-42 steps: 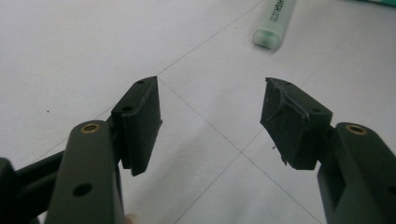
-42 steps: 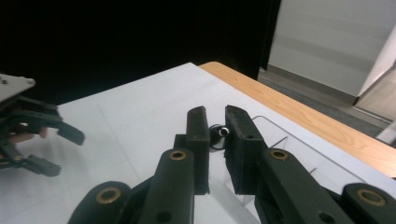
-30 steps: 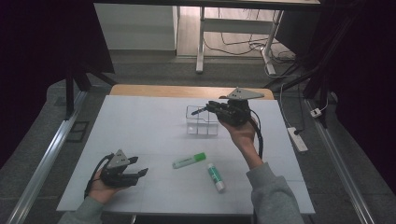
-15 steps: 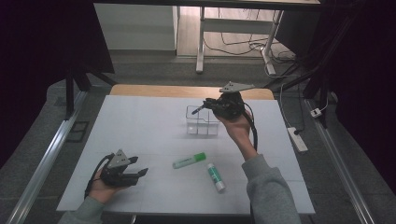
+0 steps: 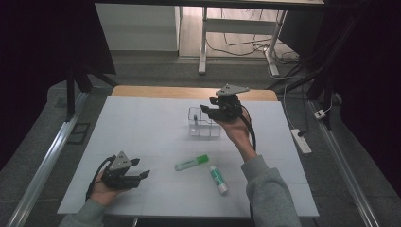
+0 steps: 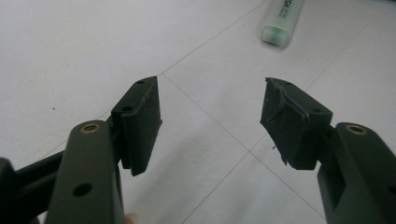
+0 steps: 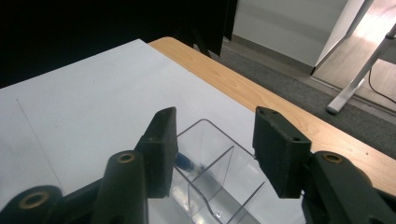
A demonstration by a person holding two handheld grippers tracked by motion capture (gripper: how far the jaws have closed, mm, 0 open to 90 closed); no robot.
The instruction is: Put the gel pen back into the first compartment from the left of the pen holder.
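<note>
A clear plastic organizer (image 5: 204, 127) with several compartments stands at the back middle of the white table. A blue pen (image 7: 186, 162) leans inside its near-left compartment. My right gripper (image 5: 204, 109) hovers just above the organizer (image 7: 219, 182). Its jaws have just been opening, and in the right gripper view the right gripper (image 7: 212, 140) stands open with nothing between the pads. My left gripper (image 5: 140, 168) rests low at the front left of the table. In the left gripper view the left gripper (image 6: 210, 121) is open over bare tabletop.
A green highlighter (image 5: 191, 162) (image 6: 281, 21) lies in the front middle, with a green and white glue stick (image 5: 218, 179) just right of it. A wooden strip (image 7: 261, 98) edges the table's far side, with floor, desk legs and cables beyond.
The right gripper held a dark pen over the organizer, sank slightly and opened. The pen now sits in the organizer. The left gripper has not moved.
</note>
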